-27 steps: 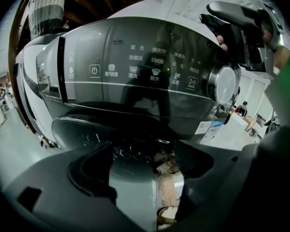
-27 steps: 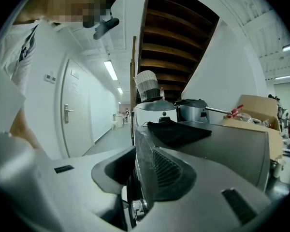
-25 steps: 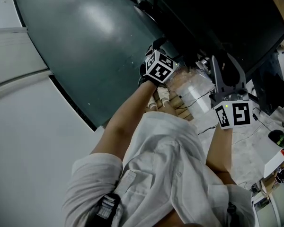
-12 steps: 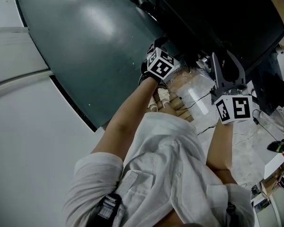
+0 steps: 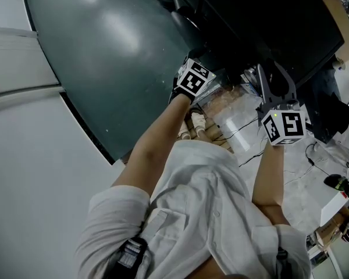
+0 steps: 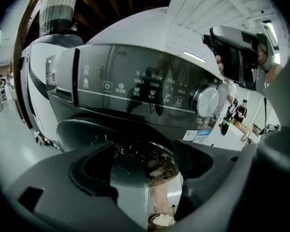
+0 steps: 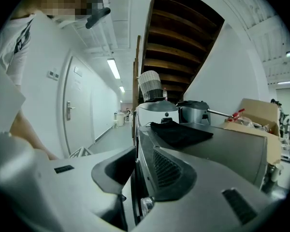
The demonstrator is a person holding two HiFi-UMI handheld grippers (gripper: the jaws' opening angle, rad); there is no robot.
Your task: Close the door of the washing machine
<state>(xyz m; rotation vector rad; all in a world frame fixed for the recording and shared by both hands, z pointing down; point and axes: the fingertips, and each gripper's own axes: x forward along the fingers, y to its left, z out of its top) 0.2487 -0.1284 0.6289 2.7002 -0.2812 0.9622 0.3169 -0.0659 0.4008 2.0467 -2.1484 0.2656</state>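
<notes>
The closing push has not begun: the washing machine door [image 5: 104, 51] hangs open at far left. The left gripper [image 6: 145, 159], jaws spread, seemingly straddles its edge. The right gripper [image 7: 137, 167], jaws slightly parted, holds nothing. The next move calls for swinging the door right.

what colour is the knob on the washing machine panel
Silvery white knob, clearest in the left gripper view.

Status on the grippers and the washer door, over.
Left hand-held gripper open at the edge of the big dark grey round washing machine door. Right hand-held gripper open. Door not yet shut; no obstruction visible.
</notes>
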